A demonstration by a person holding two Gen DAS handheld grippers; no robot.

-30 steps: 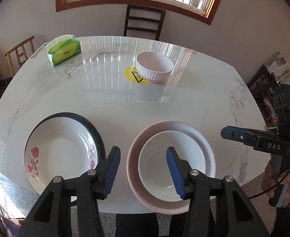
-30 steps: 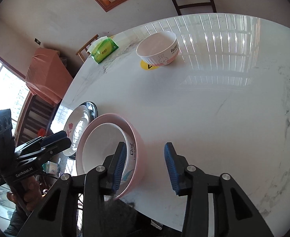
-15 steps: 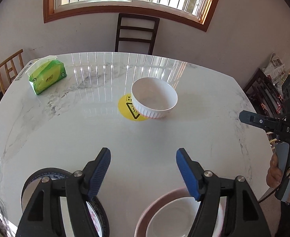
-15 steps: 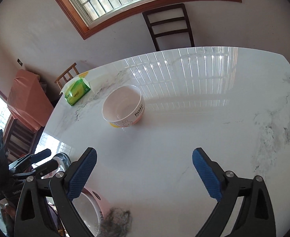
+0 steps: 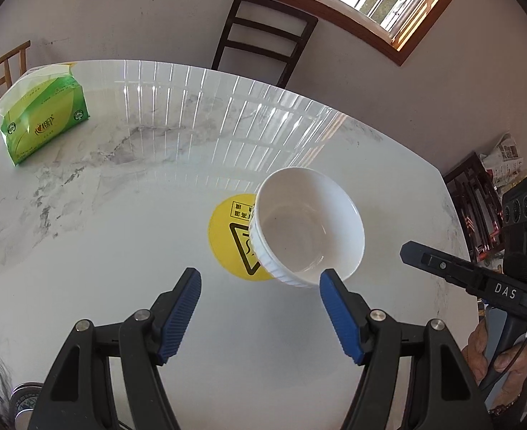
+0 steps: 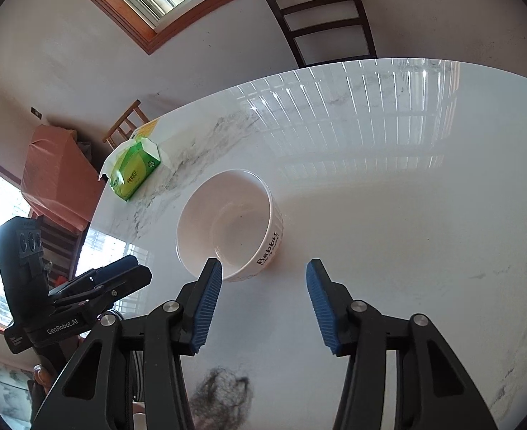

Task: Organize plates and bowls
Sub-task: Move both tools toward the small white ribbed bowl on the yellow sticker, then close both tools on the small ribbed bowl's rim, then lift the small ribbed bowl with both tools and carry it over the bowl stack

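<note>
- Reaching toward the lone bowl is the step in hand, judging by both tools aimed at it; nothing is gripped yet.
- Nearest, the right gripper point(image 6: 263, 286) has its blue ribbed fingers point(image 6: 208, 297) spread with only bare table between them; the jaws have just been closing from a wider gape. Its left pad sits in front of the bowl's near rim, whether touching I cannot tell.
- The left gripper point(image 5: 260, 308) also stands with fingers parted and empty, its right pad just beside the bowl's near wall.
- At the near left corner of the left wrist view a sliver of dark-rimmed plate point(image 5: 23, 399) peeks out.
- The white ribbed ceramic bowl point(image 5: 308, 231) stands upright around the middle of the white marble table point(image 5: 120, 251), partly covering a round yellow warning sticker point(image 5: 233, 236).
- To do it well, I would commit one gripper only: straddle the near wall, one pad inside and one outside, then pinch squarely so the glossy glaze does not slip.
- Keep the other tool clear to avoid a knock.
- Farther off, a green tissue pack point(image 5: 43, 122) lies by the far left edge, well apart.
</note>
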